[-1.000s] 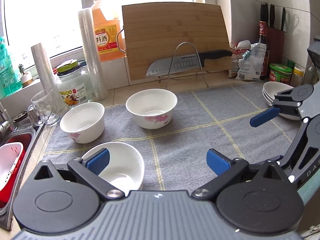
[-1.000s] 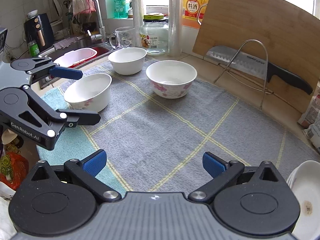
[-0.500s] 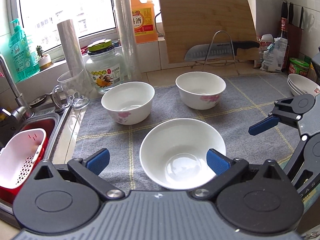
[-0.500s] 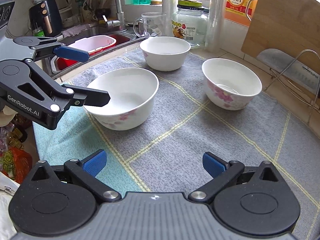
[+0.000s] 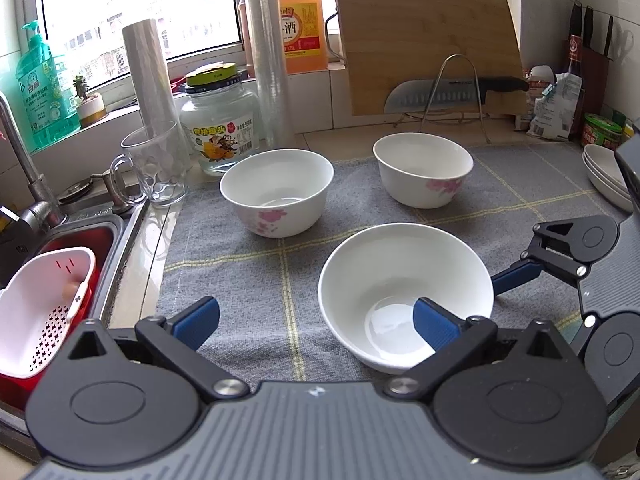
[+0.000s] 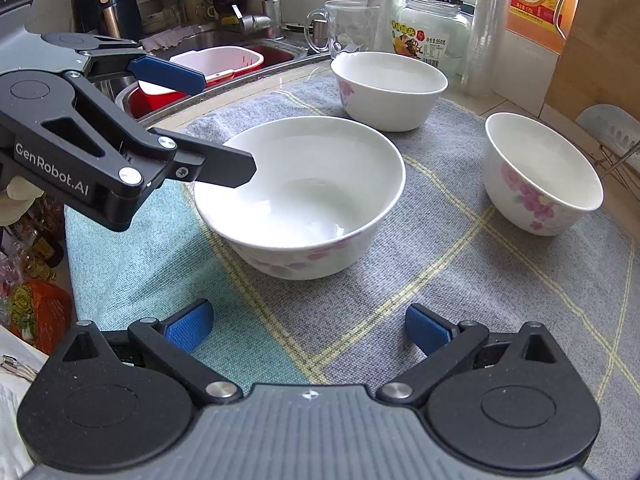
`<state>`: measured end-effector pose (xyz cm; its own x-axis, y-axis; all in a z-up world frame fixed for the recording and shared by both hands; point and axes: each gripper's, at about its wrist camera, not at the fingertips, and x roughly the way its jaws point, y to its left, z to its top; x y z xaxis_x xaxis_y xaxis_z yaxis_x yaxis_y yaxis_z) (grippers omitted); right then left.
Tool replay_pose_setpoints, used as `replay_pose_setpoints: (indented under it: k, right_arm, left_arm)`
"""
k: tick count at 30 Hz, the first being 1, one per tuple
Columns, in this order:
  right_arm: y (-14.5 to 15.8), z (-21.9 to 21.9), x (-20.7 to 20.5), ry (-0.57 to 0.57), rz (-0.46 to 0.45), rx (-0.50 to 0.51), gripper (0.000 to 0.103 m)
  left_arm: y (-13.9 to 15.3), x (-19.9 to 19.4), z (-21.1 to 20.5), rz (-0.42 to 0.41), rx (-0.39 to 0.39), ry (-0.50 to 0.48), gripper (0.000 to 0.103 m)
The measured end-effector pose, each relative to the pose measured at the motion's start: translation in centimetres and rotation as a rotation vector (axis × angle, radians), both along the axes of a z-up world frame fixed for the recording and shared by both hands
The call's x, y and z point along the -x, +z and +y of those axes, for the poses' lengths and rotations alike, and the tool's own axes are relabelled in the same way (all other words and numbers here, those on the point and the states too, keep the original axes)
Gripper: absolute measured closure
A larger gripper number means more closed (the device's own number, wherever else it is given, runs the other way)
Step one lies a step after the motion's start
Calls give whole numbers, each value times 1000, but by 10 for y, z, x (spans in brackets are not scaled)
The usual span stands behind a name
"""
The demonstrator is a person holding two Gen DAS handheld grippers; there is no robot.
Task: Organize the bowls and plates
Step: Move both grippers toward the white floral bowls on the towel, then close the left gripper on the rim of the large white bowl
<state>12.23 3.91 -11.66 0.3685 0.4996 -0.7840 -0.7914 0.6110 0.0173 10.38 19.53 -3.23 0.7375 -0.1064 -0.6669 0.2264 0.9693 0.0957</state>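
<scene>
- Left gripper (image 5: 316, 320) is wide open, its right pad (image 5: 434, 326) hanging over the near bowl (image 5: 400, 280), its left pad over bare grey mat (image 5: 240, 280); whether that pad touches the bowl's inside I cannot tell.
- From the right wrist view, one black finger of the left gripper (image 6: 208, 124) crosses the near bowl (image 6: 300, 196) at its left rim, hiding part of it.
- Right gripper (image 6: 308, 330) is spread open with nothing between its pads, near the bowl but apart from it.
- Two more flowered bowls stand farther back: far-left bowl (image 5: 276, 192) and far-right bowl (image 5: 422, 174), well apart.
- Stack of plates (image 5: 604, 176) at the right edge is cut off by the right gripper's body.
- Sink (image 5: 116, 224) on the left is only partly in frame, with a white basket (image 5: 40, 312) in it.
</scene>
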Motion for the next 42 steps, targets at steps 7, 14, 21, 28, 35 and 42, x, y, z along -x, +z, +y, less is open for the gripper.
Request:
replay_pose_setpoints:
  k: [7, 14, 21, 28, 35, 42]
  right_arm:
    - [0, -1, 1, -5, -14, -6, 0]
    - [-2, -8, 6, -17, -35, -34, 0]
    - [6, -2, 10, -17, -88, -16, 0]
    - [16, 5, 9, 10, -161, -20, 0]
    - [23, 9, 8, 49, -179, -29, 11]
    - [26, 12, 6, 66, -183, -39, 16]
  left_arm:
    - [-4, -10, 3, 36, 37, -41, 1]
    - [-5, -26, 6, 70, 59, -80, 1]
    - [-6, -39, 7, 103, 42, -119, 3]
    - [-7, -47, 1, 146, 44, -183, 22]
    - [-8, -49, -3, 180, 65, -228, 43]
    - [-10, -52, -4, 209, 90, -247, 52]
